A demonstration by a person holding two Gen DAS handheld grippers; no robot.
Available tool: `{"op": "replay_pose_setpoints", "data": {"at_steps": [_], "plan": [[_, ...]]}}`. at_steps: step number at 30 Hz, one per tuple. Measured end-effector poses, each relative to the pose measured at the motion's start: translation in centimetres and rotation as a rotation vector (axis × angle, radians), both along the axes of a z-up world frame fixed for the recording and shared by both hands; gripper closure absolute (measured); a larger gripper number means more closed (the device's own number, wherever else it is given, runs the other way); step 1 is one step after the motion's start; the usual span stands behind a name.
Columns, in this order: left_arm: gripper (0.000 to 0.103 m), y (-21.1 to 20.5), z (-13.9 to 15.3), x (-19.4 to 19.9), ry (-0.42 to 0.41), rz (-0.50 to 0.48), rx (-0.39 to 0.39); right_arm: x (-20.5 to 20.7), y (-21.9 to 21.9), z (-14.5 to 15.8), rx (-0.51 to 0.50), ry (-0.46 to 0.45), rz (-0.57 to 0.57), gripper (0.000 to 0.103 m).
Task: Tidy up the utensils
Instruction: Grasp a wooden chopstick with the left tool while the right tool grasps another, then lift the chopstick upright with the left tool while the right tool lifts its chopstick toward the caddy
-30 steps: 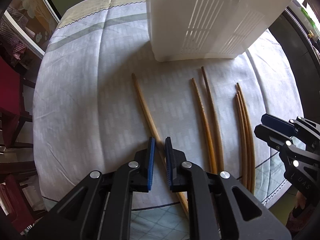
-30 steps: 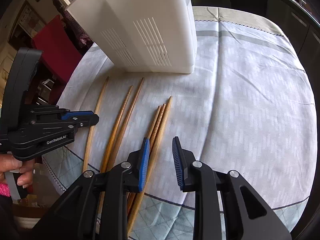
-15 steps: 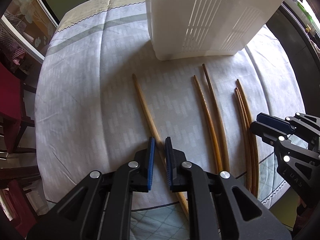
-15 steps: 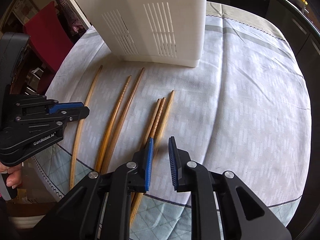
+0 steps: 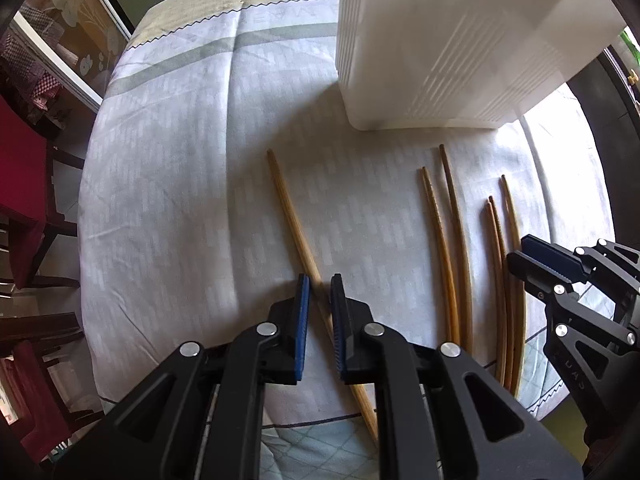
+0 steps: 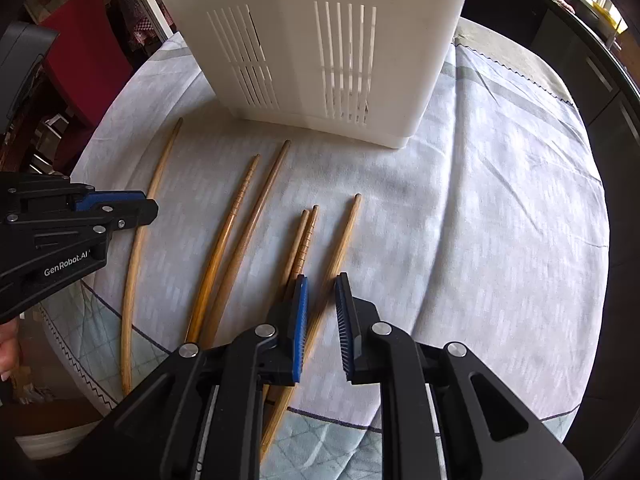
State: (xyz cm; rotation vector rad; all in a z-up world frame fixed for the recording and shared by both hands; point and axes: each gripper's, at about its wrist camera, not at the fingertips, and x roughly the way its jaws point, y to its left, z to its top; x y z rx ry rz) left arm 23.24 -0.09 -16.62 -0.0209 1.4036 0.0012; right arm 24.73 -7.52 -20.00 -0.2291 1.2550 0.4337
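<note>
Several wooden chopsticks lie side by side on the table. A single pale chopstick [image 5: 292, 220] lies at the left, and it also shows in the right wrist view [image 6: 138, 236]. My left gripper [image 5: 319, 304] straddles it, jaws narrow with a gap, not clamped. A pair of chopsticks [image 6: 236, 248] lies in the middle. A group of three chopsticks [image 6: 308, 236] lies at the right. My right gripper [image 6: 321, 300] is part open, with the rightmost chopstick [image 6: 344, 236] running between its jaws. A white slotted utensil holder [image 6: 320, 48] stands behind them.
A grey-white tablecloth [image 5: 168, 168] covers the round table, with its edge near my grippers. Red chairs [image 5: 20, 168] stand to the left of the table. Dark cabinets [image 6: 592, 40] are at the far right.
My right gripper narrowed its jaws, then shifted right, from beside the three chopsticks to over the rightmost one. The left gripper stayed over the single chopstick.
</note>
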Motion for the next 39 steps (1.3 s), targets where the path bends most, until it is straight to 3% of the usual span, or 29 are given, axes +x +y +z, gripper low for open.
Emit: {"op": "replay_pose_setpoints", "data": {"at_steps": [10, 14, 20, 28, 33, 39], "plan": [[0.087, 0.5, 0.0, 1.6, 0.022, 0.030, 0.003, 0.9, -0.5, 0.0, 0.041, -0.002, -0.031, 0.095], [0.095, 0.1, 0.1, 1.8, 0.009, 0.026, 0.000, 1.1, -1.9, 0.0, 0.107, 0.022, -0.057, 0.096], [0.095, 0.2, 1.8, 1.3, -0.052, 0.022, -0.004, 0.8, -4.9, 2.4, 0.216, -0.007, -0.083, 0.096], [0.096, 0.6, 5.1, -0.4, -0.131, 0.004, -0.026, -2.4, -10.2, 10.1, 0.369, -0.244, -0.131, 0.096], [0.096, 0.7, 6.5, -2.0, -0.174, -0.007, -0.031, -5.3, -12.6, 13.5, 0.407, -0.384, -0.145, 0.096], [0.096, 0.8, 5.4, -1.4, -0.114, 0.001, -0.030, -10.5, -14.4, 15.0, 0.449, -0.475, -0.143, 0.096]]}}
